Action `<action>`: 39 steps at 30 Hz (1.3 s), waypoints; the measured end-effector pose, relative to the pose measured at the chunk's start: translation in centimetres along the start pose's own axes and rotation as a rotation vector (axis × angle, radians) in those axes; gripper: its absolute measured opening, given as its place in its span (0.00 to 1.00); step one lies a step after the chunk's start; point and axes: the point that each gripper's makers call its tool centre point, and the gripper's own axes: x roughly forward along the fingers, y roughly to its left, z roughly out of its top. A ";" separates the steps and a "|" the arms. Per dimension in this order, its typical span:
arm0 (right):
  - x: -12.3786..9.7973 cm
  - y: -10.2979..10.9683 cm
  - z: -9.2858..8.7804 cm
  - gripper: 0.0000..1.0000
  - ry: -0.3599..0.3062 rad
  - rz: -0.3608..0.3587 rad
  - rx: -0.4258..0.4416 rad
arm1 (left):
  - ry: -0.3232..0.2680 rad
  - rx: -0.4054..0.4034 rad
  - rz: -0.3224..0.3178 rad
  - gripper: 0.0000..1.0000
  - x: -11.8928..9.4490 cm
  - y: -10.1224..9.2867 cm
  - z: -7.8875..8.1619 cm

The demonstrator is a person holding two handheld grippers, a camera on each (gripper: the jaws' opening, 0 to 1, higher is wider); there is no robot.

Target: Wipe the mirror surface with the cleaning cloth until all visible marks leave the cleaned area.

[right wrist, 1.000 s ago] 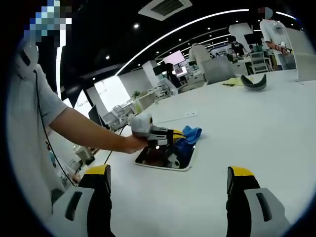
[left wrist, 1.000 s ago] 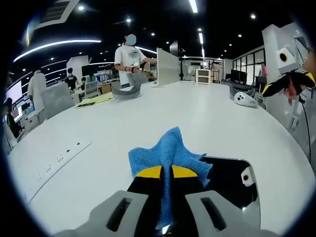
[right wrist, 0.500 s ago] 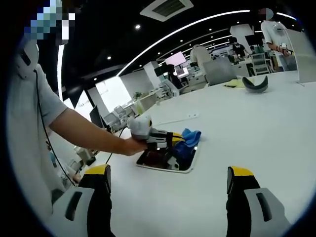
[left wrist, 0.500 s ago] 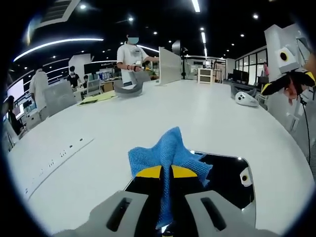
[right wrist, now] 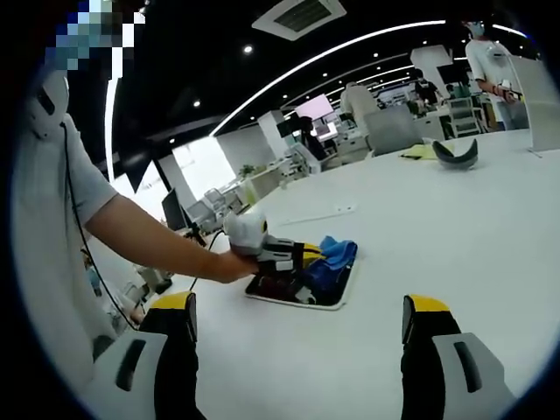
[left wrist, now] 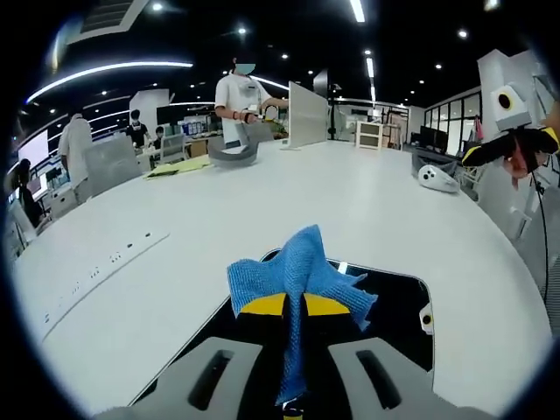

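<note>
The blue cleaning cloth (left wrist: 300, 278) is soft, light and limp; pinched in the middle, it fans out past the yellow tips of the left gripper (left wrist: 294, 306), whose jaws are clamped on it. In the left gripper view the cloth sits at 6 o'clock, pressed down on the mirror (left wrist: 398, 302). A grip at the bunched centre looks right, since the loose corners would fold under if taken alone.

The mirror is a flat, dark, glossy rectangle with a pale frame, lying on the white table (left wrist: 367, 210). It is likely stiff, fragile and slippery, and could slide under a hard wipe. I cannot make out marks on the glass.

In the right gripper view the cloth (right wrist: 332, 262) and mirror (right wrist: 328, 296) lie near the centre, with the left gripper (right wrist: 308, 255) held by the person's hand (right wrist: 229, 265). The right gripper (right wrist: 297, 328) has its jaws wide apart, empty, hovering well away from the mirror.

The table is broad, smooth and curved. At 11 o'clock in the left gripper view a grey curved object (left wrist: 233, 155) rests near a standing person (left wrist: 241, 101); a white device (left wrist: 435, 178) lies at 2 o'clock. The room is an open office with ceiling strip lights.
</note>
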 end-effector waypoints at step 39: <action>-0.8 1.5 1.1 0.98 -0.016 0.011 -0.039 | -0.002 -0.057 0.032 0.03 -2.3 -3.0 -1.2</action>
